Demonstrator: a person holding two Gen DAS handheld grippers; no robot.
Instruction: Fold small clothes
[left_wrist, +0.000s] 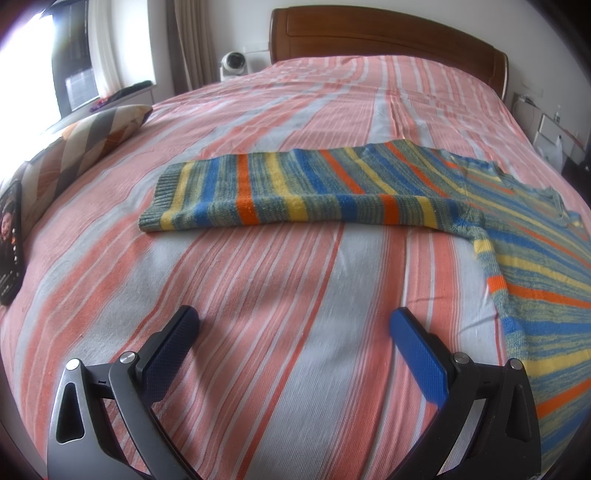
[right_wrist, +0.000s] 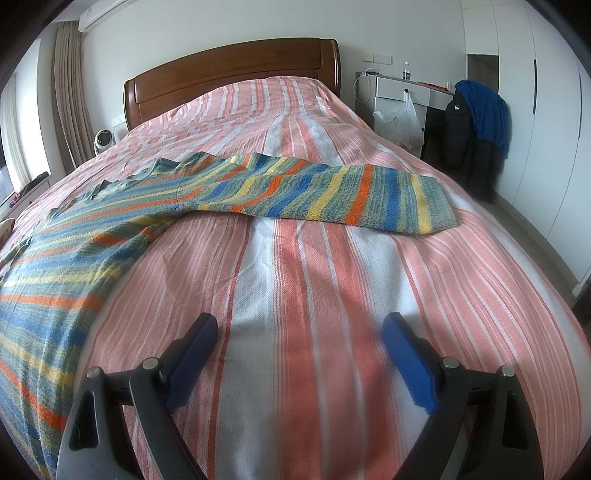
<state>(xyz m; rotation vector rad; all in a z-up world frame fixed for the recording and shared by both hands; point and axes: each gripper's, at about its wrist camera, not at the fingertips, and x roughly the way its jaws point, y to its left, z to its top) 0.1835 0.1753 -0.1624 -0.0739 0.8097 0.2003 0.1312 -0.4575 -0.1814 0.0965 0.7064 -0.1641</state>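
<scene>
I see both hand-held grippers, left (left_wrist: 293, 319) and right (right_wrist: 299, 326), spread wide, empty, above the bed (left_wrist: 258, 295); striped sweater (left_wrist: 295, 188) lies flat beyond.

At the bottom of both frames we carried matching tools: the left gripper (left_wrist: 293, 319) and right gripper (right_wrist: 299, 326) each had black, curved arms with triangular cut-outs, round silver pivot pins, and long textured blue pads (left_wrist: 419, 354) lining the fingers (right_wrist: 408, 363).
</scene>
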